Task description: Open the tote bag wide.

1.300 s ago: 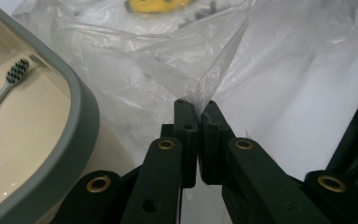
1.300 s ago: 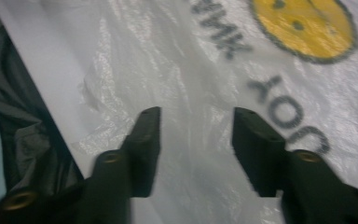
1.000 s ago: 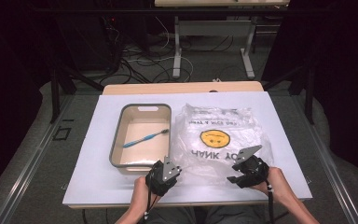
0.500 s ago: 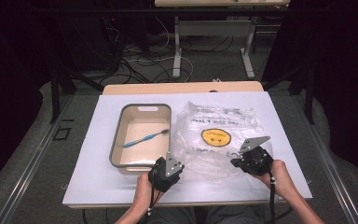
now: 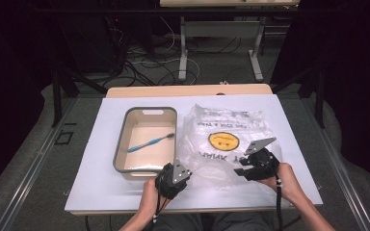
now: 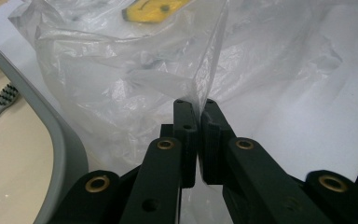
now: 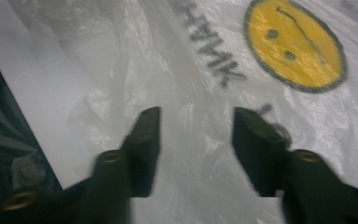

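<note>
Plastic bag [image 5: 224,144] w/ yellow smiley flat on desk [image 5: 101,192] beside tray [image 5: 120,149], left gripper [image 6: 198,135] fingers pinching bag's near edge, right gripper [image 7: 196,140] fingers just been opening, apart over bag, not gripping.

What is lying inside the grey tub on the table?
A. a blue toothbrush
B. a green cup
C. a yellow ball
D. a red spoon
A: a blue toothbrush lies slanted on the pale floor of the grey tub, and its bristled head also peeks in at the left edge of the left gripper view.
</note>
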Demonstrator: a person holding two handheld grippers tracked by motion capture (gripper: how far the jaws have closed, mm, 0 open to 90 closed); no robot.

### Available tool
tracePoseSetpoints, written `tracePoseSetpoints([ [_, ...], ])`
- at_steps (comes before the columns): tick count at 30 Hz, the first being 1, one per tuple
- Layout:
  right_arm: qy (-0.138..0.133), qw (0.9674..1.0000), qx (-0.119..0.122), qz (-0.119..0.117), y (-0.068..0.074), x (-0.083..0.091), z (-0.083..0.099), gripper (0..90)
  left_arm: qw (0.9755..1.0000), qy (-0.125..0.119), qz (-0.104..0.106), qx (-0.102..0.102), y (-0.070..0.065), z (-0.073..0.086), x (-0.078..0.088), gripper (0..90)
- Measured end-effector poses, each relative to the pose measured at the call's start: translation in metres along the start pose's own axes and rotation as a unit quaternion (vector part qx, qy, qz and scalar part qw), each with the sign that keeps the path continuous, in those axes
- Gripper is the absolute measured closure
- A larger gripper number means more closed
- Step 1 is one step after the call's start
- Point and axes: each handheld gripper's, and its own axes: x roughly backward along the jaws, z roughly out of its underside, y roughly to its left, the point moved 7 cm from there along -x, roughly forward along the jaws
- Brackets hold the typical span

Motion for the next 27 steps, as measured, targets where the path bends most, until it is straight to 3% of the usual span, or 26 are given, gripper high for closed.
tracePoseSetpoints([
  [4,0.023,0.9990,0.026,-0.028,0.011,-0.011,0.002,21.6,1.0000,-0.002,-0.001,0.002,0.002,0.000,0.000,87.3],
  [8,0.044,0.9979,0.039,-0.027,0.014,-0.023,0.005,24.5,1.0000,0.002,0.003,0.004,0.000,0.002,-0.001,87.2],
  [9,0.055,0.9974,0.043,-0.017,0.010,-0.029,0.006,40.4,1.0000,0.005,0.006,0.000,0.000,0.002,-0.001,87.0],
  [10,0.055,0.9974,0.043,-0.017,0.010,-0.029,0.006,40.4,1.0000,0.006,0.006,0.001,0.000,0.003,-0.002,87.0],
  [12,0.058,0.9978,0.032,-0.004,0.005,-0.033,0.007,66.5,1.0000,0.005,0.001,0.002,0.001,0.005,-0.004,86.5],
  [13,0.049,0.9980,0.040,-0.006,0.003,-0.033,0.005,72.2,0.9999,0.012,0.009,0.001,0.002,0.005,-0.004,86.2],
  [15,0.040,0.9987,0.031,-0.004,0.001,-0.029,0.002,81.2,0.9999,0.014,0.010,-0.001,0.003,0.006,-0.003,85.2],
  [17,0.028,0.9993,0.023,0.001,-0.001,-0.023,-0.002,86.7,1.0000,0.002,0.000,0.004,0.004,0.004,-0.004,83.5],
  [19,0.012,0.9998,0.015,0.006,-0.003,-0.018,-0.008,89.1,1.0000,0.006,0.002,0.001,0.004,0.003,-0.001,80.8],
  [21,-0.003,0.9999,0.005,0.012,-0.006,-0.013,-0.013,89.6,1.0000,0.001,0.001,0.005,0.003,0.002,0.000,77.8],
  [22,0.002,1.0000,0.002,0.008,-0.007,-0.009,-0.015,89.7,1.0000,-0.003,0.000,0.005,0.003,0.000,0.001,75.9],
  [23,-0.013,0.9998,-0.003,0.013,-0.008,-0.008,-0.018,89.8,1.0000,-0.001,0.004,0.004,0.003,-0.001,0.003,73.3],
  [24,-0.010,0.9999,-0.003,0.010,-0.010,-0.004,-0.020,89.8,1.0000,-0.008,-0.004,0.003,0.004,-0.002,0.003,71.2],
  [27,-0.027,0.9995,-0.007,0.018,-0.013,-0.001,-0.025,89.9,1.0000,-0.001,-0.003,0.006,0.004,-0.003,0.005,64.8],
])
